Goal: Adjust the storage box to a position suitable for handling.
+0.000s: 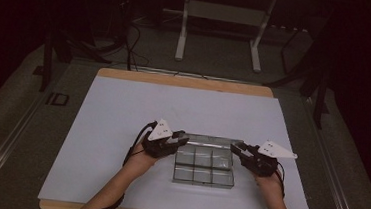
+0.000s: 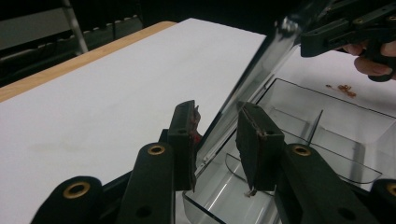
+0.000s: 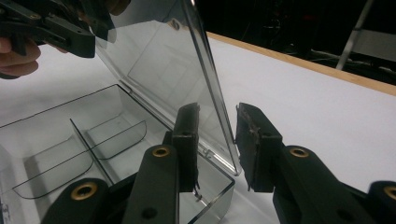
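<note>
A clear plastic box (image 1: 202, 182) with several compartments sits on the white table top. Its hinged lid (image 1: 212, 138) is raised steeply. My left gripper (image 1: 183, 138) is at the lid's left end and my right gripper (image 1: 235, 149) at its right end. In the left gripper view the lid's edge (image 2: 261, 60) runs between the jaws of the left gripper (image 2: 217, 135), close to both pads, with a slim gap. In the right gripper view the lid (image 3: 159, 60) passes between the right gripper's (image 3: 217, 135) jaws, with a gap beside the left pad. The compartments (image 3: 70, 140) look empty.
The white sheet (image 1: 121, 124) covers a wooden table whose edge (image 1: 185, 80) shows at the back. A few small brown bits (image 2: 344, 88) lie on the sheet beyond the box. A white metal stand (image 1: 220, 17) is on the floor behind the table.
</note>
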